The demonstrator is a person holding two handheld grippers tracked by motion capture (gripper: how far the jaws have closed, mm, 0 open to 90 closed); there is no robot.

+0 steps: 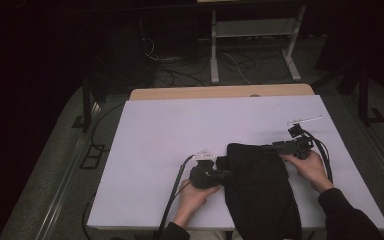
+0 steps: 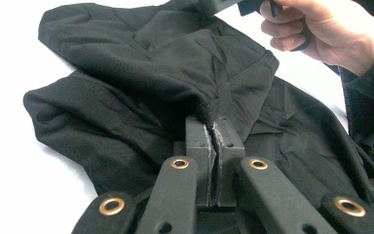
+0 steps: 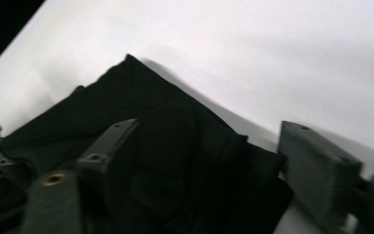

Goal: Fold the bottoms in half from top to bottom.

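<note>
Fabric, black and limp, lies in loose folds on the white surface [image 1: 155, 150]: the black garment [image 1: 257, 185] sits between the two grippers, its lower part trailing off the near edge toward the person. The left gripper [image 2: 213, 127] is clamped on a bunched fold at the garment's side edge, jaws pressed together with cloth pinched between the pads. The right gripper [image 3: 209, 161] comes at the opposite top corner with its jaws spread wide; that corner lies in the gap between them, and the pads are not pressing on it, so nothing is held there yet. The right hand [image 1: 307, 167] grips its tool just beside the cloth. I judge the garment to be light and soft, with no stiffness at all: it will sag, slide and fold over itself wherever it is unsupported. The best holds look like the hemmed edges and corners, where doubled cloth gives the pads something thicker to bite, rather than the flat middle.
</note>
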